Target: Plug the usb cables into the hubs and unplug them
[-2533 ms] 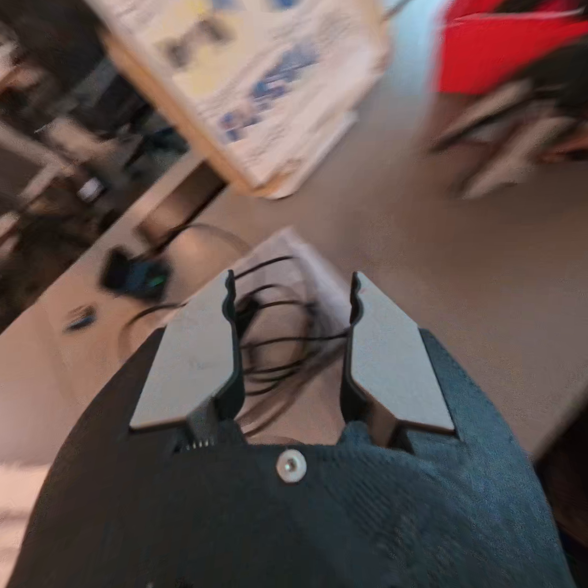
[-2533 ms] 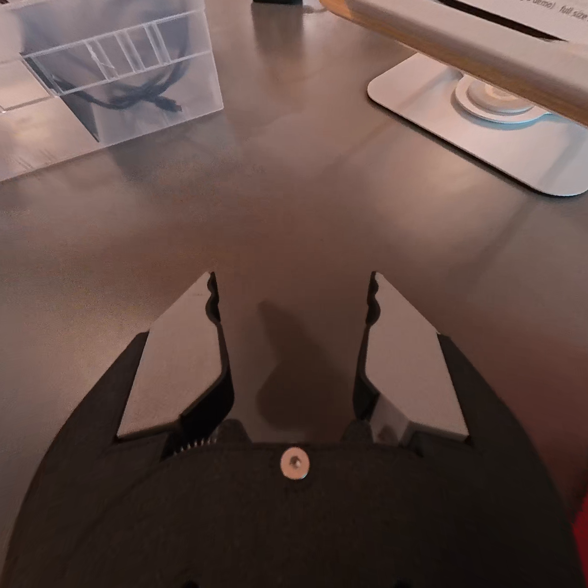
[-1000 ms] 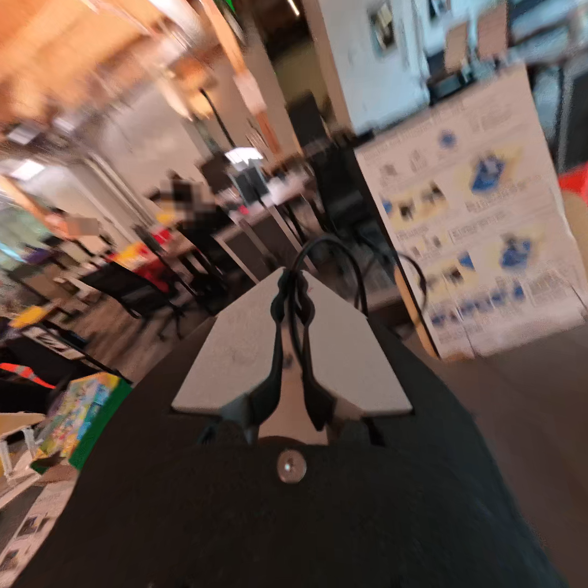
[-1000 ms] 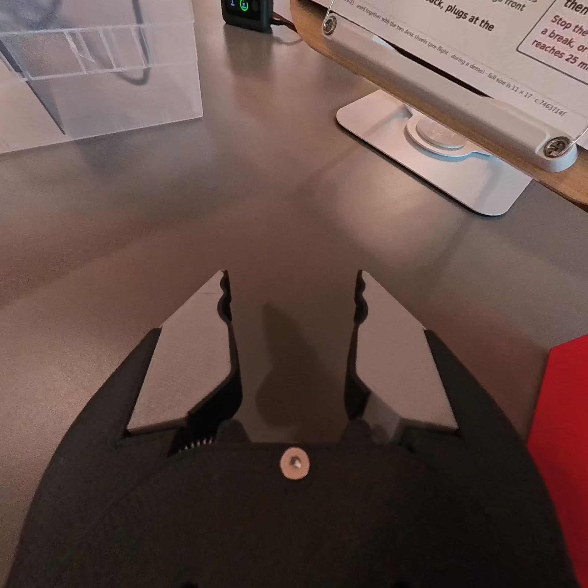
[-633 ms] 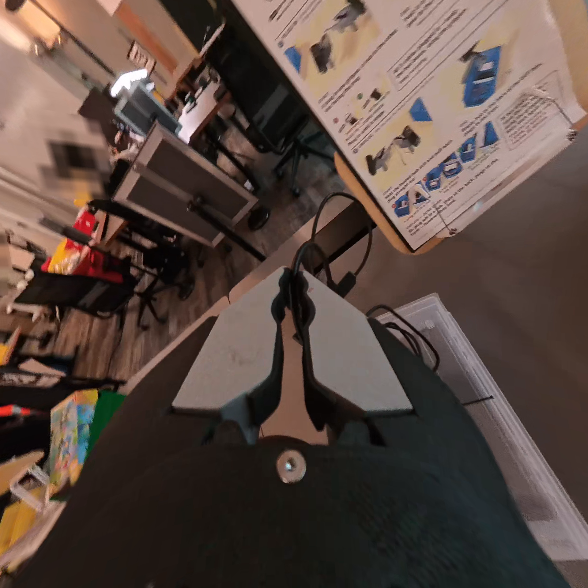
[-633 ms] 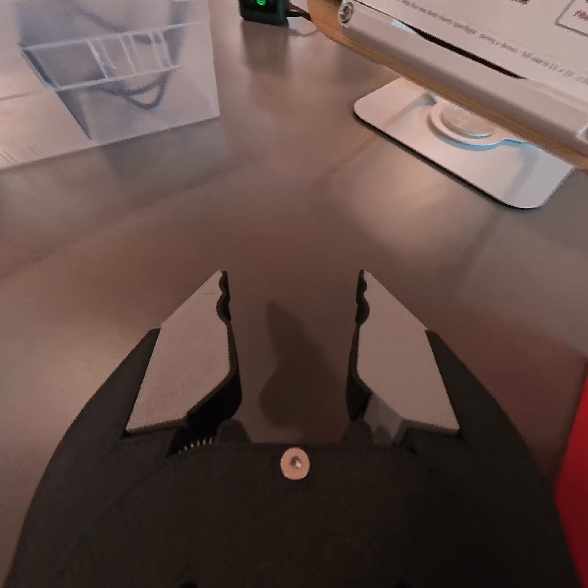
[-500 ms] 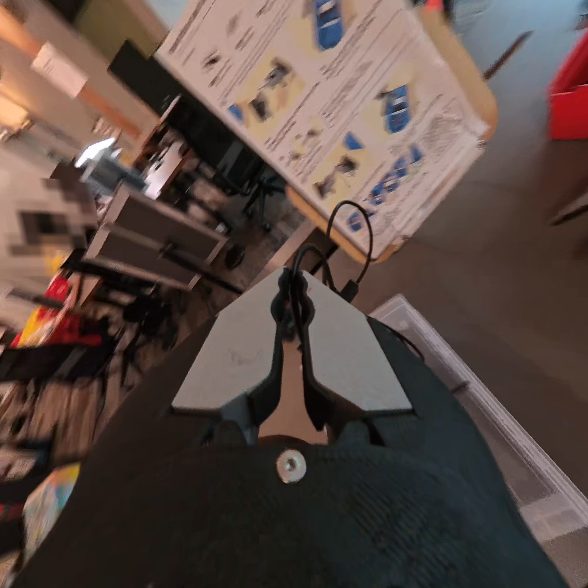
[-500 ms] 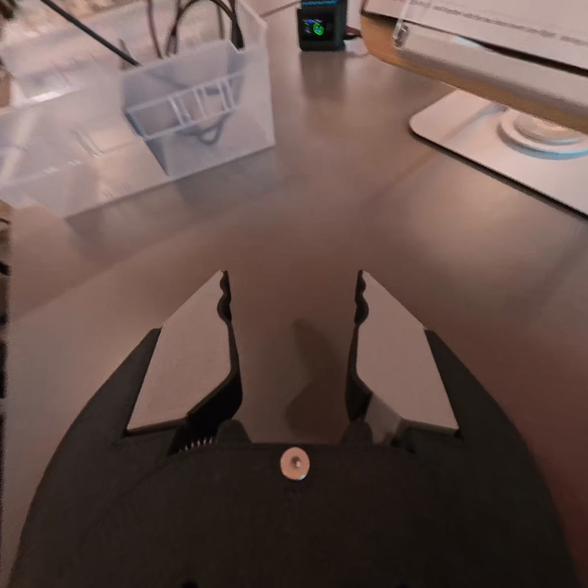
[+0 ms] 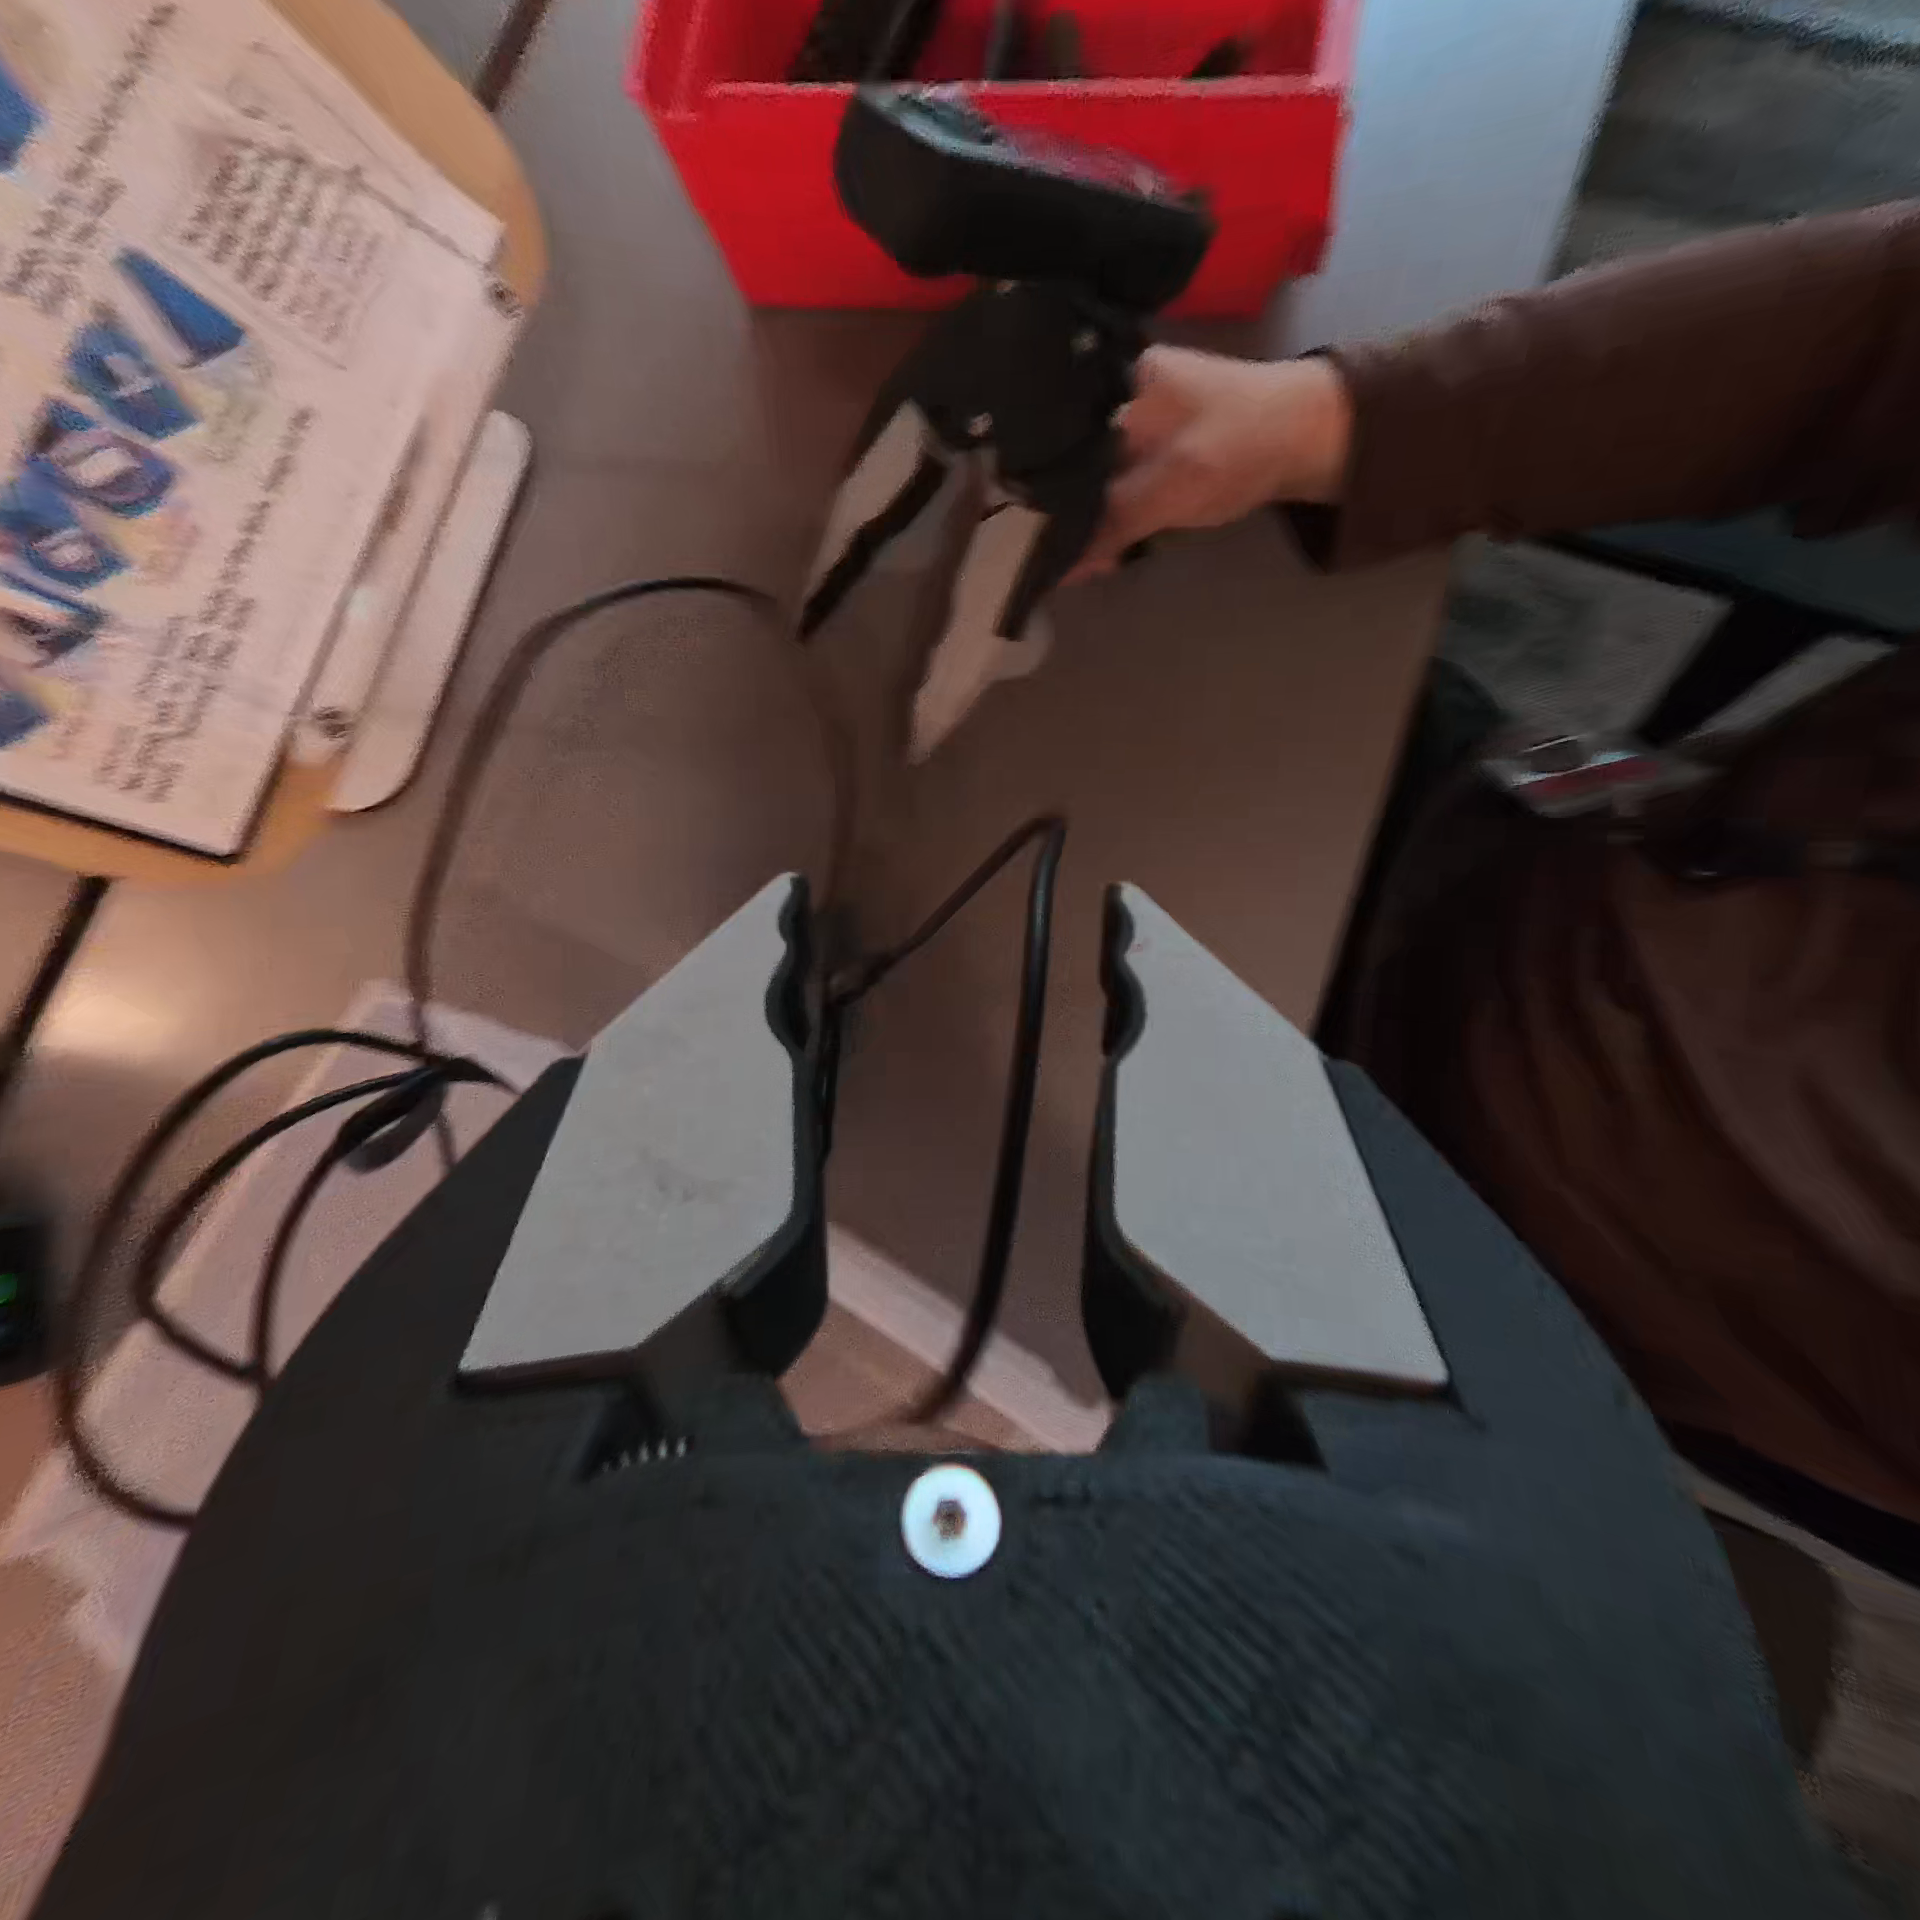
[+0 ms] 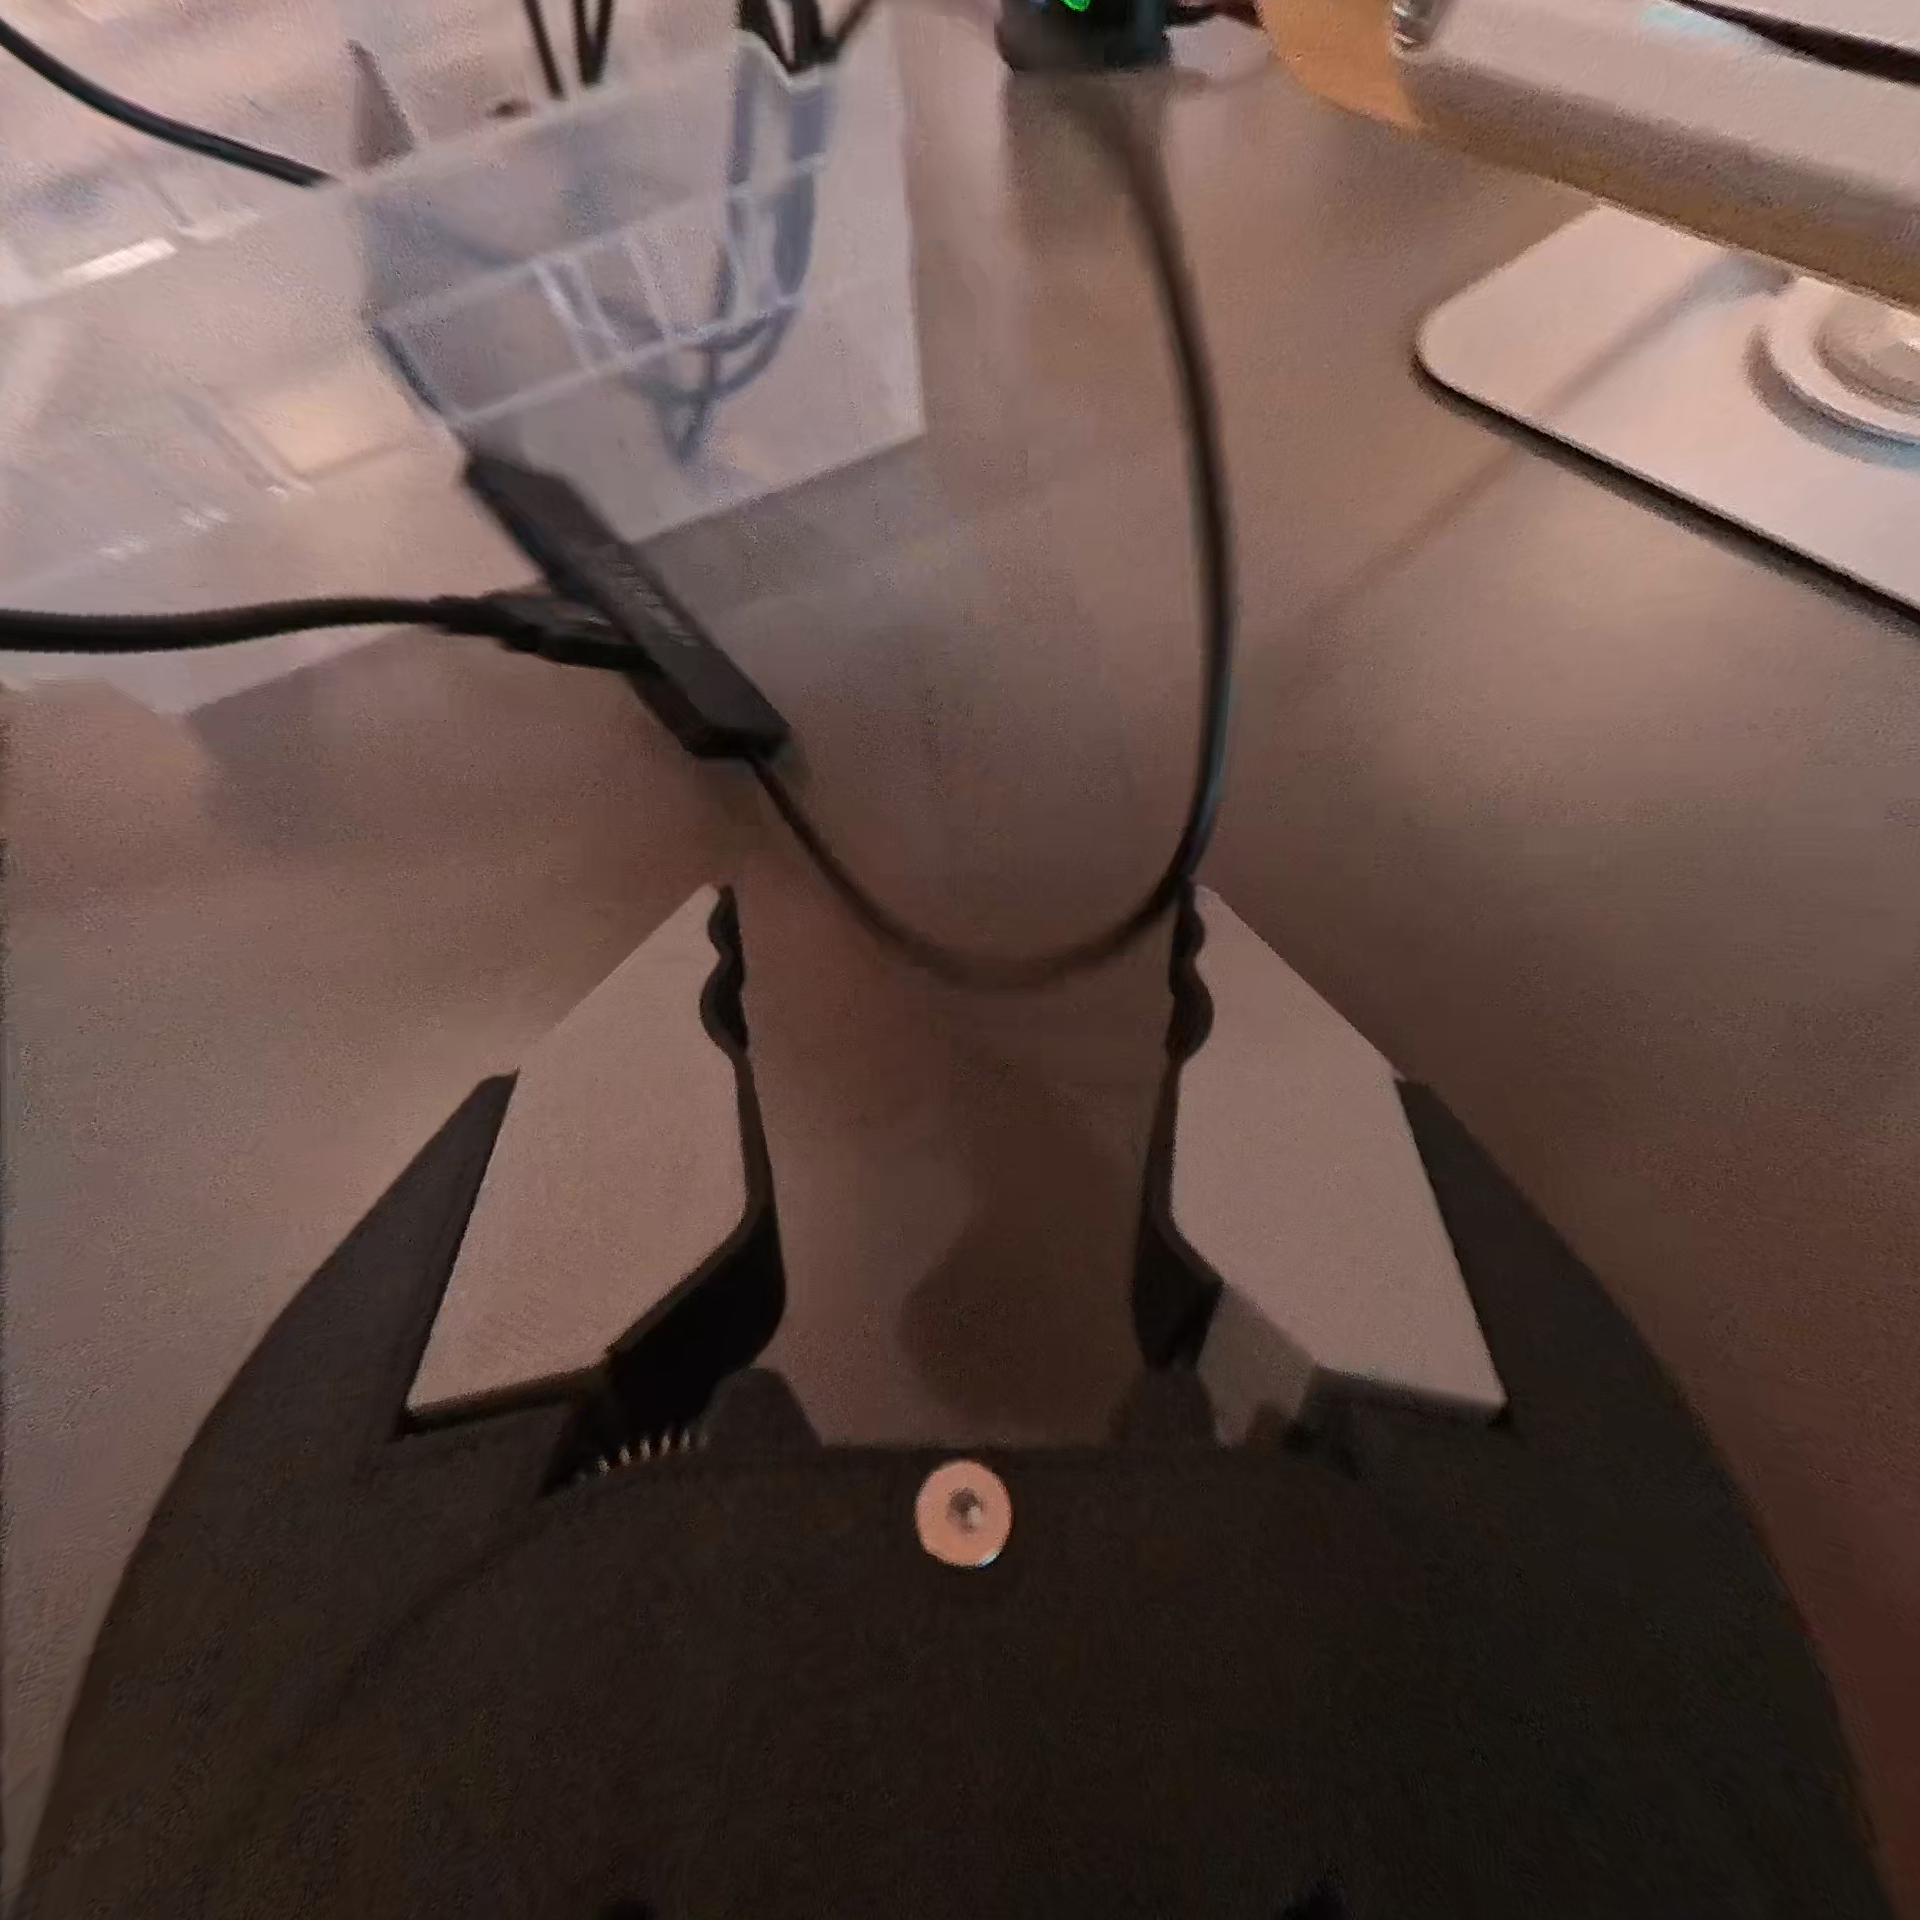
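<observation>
Translucent plastic bin, matt tabletop

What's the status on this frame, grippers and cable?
Left gripper open, thin black cable loose between its fingers. Right gripper open, empty, facing the black hub on the table. Nothing blocking.

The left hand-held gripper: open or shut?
Open. The left hand-held gripper shows a wide gap between its fingers; a black cable runs loosely through.
</observation>
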The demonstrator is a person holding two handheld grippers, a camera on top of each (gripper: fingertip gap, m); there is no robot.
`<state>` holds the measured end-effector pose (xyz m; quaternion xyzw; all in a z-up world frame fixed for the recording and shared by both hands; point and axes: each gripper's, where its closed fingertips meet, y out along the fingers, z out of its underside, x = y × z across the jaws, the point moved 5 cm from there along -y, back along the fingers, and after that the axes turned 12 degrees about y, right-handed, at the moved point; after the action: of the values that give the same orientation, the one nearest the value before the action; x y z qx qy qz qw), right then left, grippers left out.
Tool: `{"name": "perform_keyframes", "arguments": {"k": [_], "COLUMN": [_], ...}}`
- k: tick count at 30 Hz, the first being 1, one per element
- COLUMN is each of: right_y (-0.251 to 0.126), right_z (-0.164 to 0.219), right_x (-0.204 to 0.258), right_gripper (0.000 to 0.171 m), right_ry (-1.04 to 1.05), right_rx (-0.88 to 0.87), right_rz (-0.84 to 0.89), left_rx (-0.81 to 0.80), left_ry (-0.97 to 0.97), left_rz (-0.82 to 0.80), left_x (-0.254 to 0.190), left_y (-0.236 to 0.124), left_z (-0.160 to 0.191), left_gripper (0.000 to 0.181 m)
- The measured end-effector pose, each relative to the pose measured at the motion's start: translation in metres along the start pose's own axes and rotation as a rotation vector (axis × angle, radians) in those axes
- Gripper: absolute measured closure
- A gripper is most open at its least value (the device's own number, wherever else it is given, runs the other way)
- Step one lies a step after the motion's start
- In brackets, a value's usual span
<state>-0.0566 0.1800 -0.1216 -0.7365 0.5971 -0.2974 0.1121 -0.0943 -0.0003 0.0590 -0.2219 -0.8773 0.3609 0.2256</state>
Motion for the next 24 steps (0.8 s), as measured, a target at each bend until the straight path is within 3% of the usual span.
{"name": "perform_keyframes", "arguments": {"k": [3,7,16,19,24], "right_y": [-0.009,-0.017,-0.009,-0.010,-0.014], "right_z": [0.002,0.001,0.011,0.011,0.010], "right_x": [-0.008,-0.007,-0.005,-0.003,-0.001], "right_gripper": [0.092,0.092,0.093,0.094,0.093], "right_ry": [-0.008,0.005,-0.011,-0.028,-0.026], "right_rx": [-0.010,-0.042,0.013,0.005,-0.010], "right_rz": [0.036,0.010,0.029,0.040,0.030], "left_rx": [-0.096,0.034,0.447,0.574,0.624], "left_ry": [-0.045,-0.096,0.039,0.035,-0.178], "left_rz": [0.044,0.000,-0.011,-0.027,0.084], "left_x": [0.001,0.011,-0.021,0.000,0.035], "left_y": [-0.019,-0.016,0.097,0.127,0.159], "left_z": [-0.009,0.015,0.052,0.067,0.086], "left_gripper": [0.128,0.127,0.128,0.127,0.124]}}
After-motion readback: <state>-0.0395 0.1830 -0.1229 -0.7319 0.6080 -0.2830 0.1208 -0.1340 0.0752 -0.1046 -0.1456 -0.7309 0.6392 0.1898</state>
